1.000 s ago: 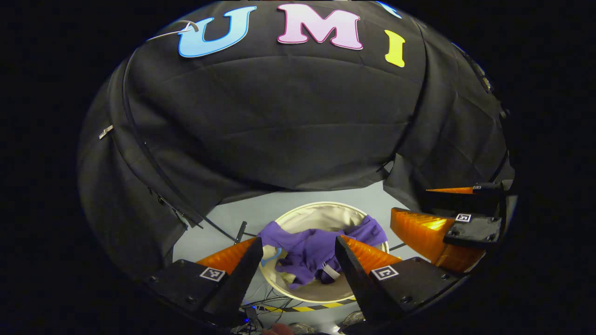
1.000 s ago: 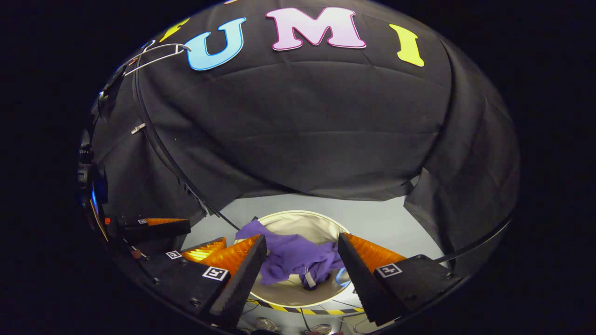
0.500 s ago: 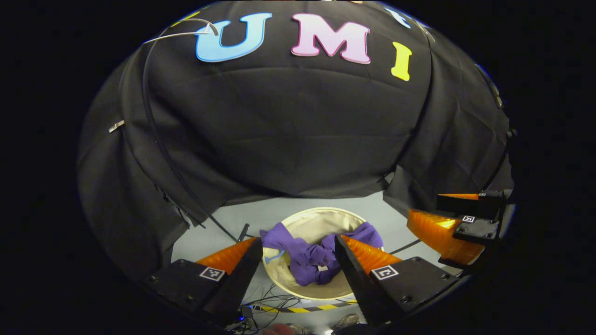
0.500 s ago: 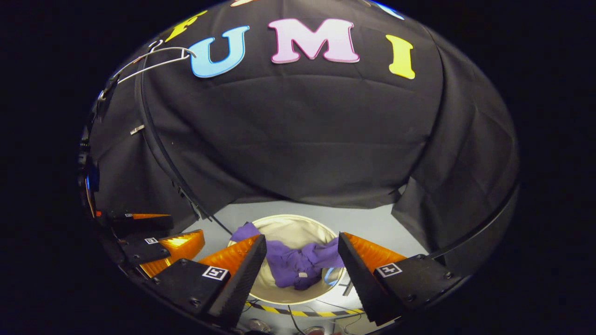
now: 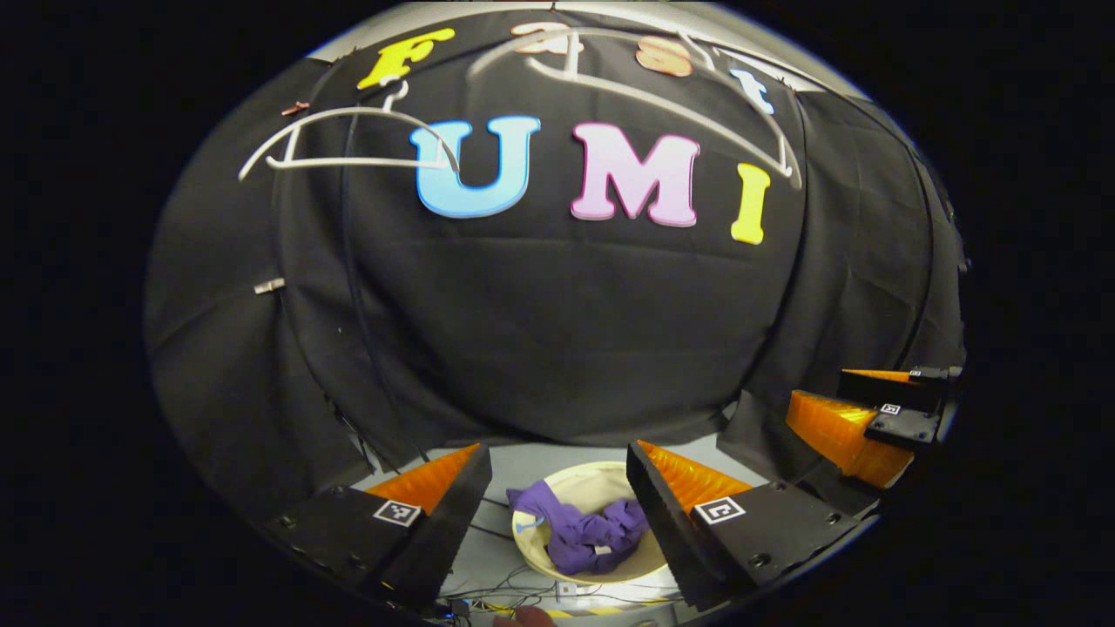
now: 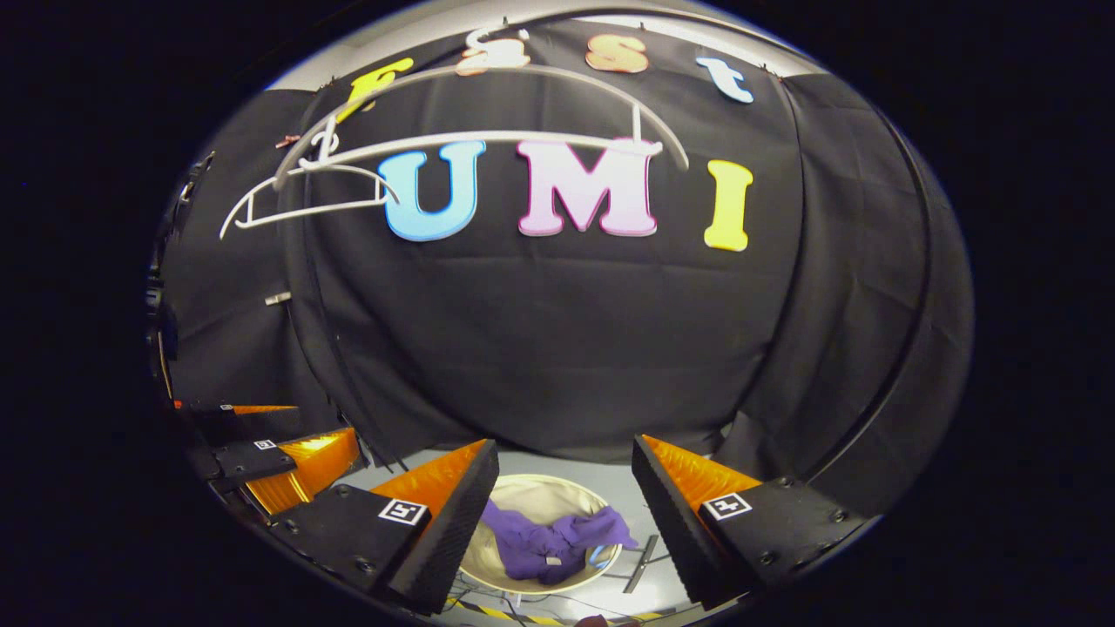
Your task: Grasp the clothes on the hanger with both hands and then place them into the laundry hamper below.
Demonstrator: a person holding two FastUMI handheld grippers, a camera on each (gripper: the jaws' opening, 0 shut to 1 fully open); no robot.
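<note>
Hovering apart, both tongs gaping, clothes seemingly inside hamper

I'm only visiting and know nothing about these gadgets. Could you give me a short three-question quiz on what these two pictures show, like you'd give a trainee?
1. True or false: the purple garment lies inside the round hamper.
2. How do the left gripper and the right gripper stand? A) both shut on cloth B) both with jaws open and empty C) one shut, one open
3. Fill in: the two white hangers up by the wall carry ____ clothing.

Key: 1 true; 2 B; 3 no
</note>
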